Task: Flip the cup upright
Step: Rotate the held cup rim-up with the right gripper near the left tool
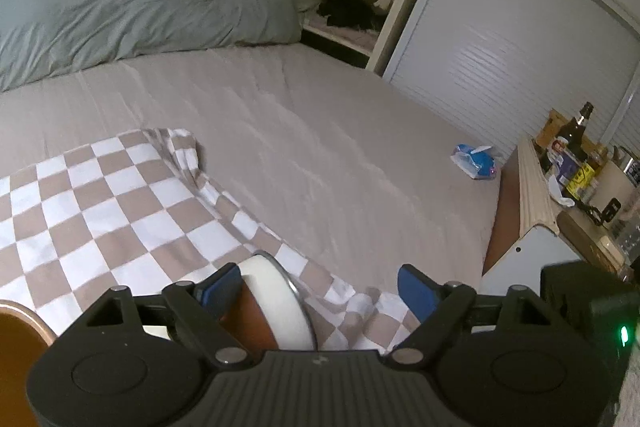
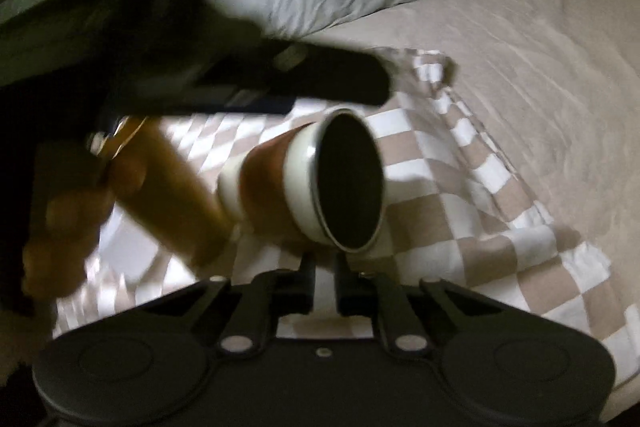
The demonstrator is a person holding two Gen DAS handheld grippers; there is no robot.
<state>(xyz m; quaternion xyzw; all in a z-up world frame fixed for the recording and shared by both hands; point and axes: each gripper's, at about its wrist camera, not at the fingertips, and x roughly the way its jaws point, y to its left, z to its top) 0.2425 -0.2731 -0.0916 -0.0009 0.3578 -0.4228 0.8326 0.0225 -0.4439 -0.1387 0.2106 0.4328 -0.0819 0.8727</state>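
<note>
Cup (image 1: 276, 303) on its side on the checkered cloth (image 1: 120, 211), itself spread over the bed (image 1: 320, 131). White rim band and brown sleeve visible; in the right wrist view, dark mouth turned toward the camera and slightly to the right, base pointing away to the left.

Left gripper (image 1: 318, 277) spread wide, straddling the cup from above. Left blue pad (image 1: 218, 289) at or just beside the cup wall, contact not certain; the other pad (image 1: 416, 291) well apart from it. No grasp made.

Right gripper (image 2: 325, 267) low and just in front of the cup mouth, fingers drawn nearly together with nothing between them. Motion blur over the left side of that view, hiding detail of the holding hand (image 2: 76, 203).

Step in hand, by judgement: approach and straddle, ahead of the grasp. Flip not yet begun.

Next move, by judgement: closing the left fingers across the cup body near the white band, then lifting and rotating until mouth up. Soft, yielding bedding likely to call for a level, gentle set-down to avoid toppling.
</note>
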